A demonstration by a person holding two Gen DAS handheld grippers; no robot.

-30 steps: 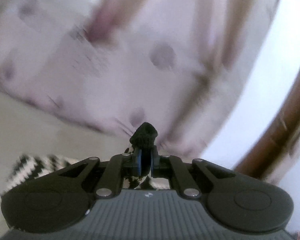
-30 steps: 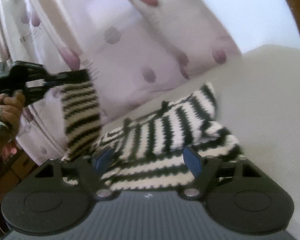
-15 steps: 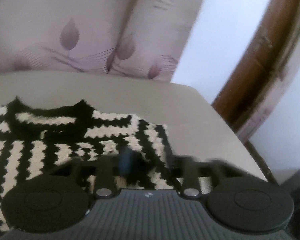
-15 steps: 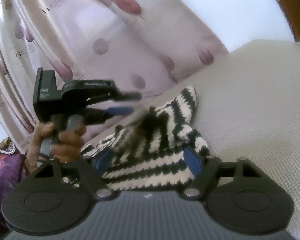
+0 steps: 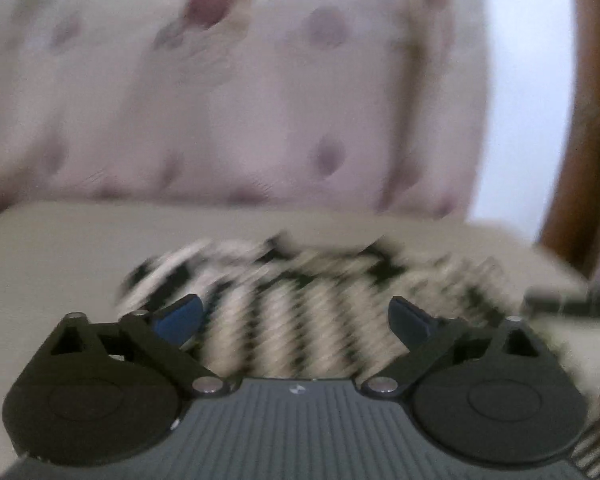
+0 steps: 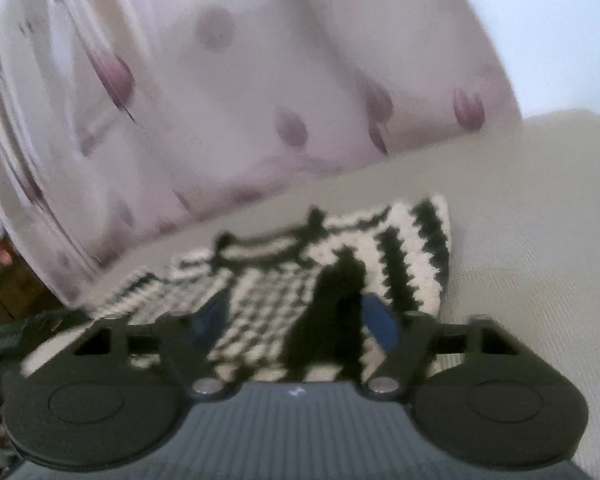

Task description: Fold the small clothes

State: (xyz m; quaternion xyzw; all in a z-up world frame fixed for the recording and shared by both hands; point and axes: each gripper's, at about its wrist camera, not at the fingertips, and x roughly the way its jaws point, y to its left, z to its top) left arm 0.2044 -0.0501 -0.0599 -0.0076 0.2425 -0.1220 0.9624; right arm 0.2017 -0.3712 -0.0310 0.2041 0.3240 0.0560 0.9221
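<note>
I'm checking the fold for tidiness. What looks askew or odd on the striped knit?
The striped knit lies rumpled on the beige surface, its far corner poking out; a dark strip crosses the stripes.

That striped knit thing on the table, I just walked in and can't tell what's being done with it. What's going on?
A person is folding a small black-and-white striped knitted garment on a beige table. The left tool is opening wide above the garment, gripping nothing. The right tool is closing, with the knit between its blue pads; blur hides any contact.
</note>
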